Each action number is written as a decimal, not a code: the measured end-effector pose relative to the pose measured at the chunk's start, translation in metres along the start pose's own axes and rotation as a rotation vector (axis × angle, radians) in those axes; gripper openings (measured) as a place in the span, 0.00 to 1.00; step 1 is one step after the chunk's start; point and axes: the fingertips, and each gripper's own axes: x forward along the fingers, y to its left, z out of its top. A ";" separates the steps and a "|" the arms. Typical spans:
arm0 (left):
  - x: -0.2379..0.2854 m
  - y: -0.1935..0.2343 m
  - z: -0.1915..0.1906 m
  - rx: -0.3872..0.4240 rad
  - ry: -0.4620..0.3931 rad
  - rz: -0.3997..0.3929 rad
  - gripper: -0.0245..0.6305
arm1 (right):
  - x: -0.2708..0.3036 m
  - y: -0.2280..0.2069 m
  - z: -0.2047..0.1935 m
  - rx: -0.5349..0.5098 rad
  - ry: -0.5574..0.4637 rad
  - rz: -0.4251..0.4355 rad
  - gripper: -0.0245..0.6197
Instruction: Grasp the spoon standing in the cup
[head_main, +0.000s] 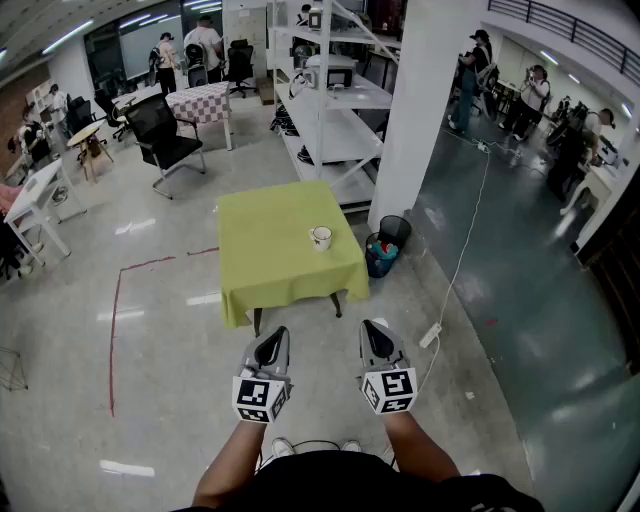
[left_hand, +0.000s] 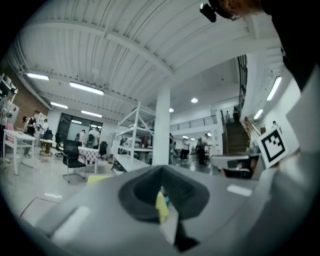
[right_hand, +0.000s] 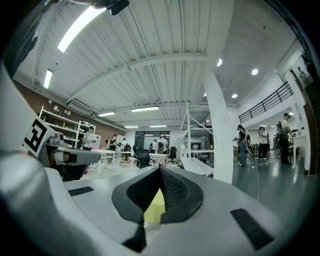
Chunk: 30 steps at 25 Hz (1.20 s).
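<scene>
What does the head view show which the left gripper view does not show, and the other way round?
Only the head view: the cup on the green table, the black bin beside the white pillar, and the left gripper and right gripper seen from above.
Only the left gripper view: the staircase, and the left gripper's jaws from close, shut with nothing between them.
Both: the pillar, the white shelf rack, the black chair, part of the table, and the right gripper's marker cube.

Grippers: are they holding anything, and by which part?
Nothing is held. The left gripper and right gripper are shut and empty; the cup sits apart on the table.
</scene>
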 end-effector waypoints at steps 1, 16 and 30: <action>-0.002 0.002 0.001 0.002 -0.002 -0.006 0.05 | 0.000 0.003 0.000 -0.001 -0.002 -0.004 0.05; -0.038 0.040 -0.019 -0.050 0.041 -0.040 0.05 | 0.010 0.087 -0.017 0.001 0.031 0.040 0.05; -0.046 0.069 -0.022 -0.047 0.054 -0.055 0.05 | 0.015 0.087 -0.010 0.033 0.034 -0.022 0.05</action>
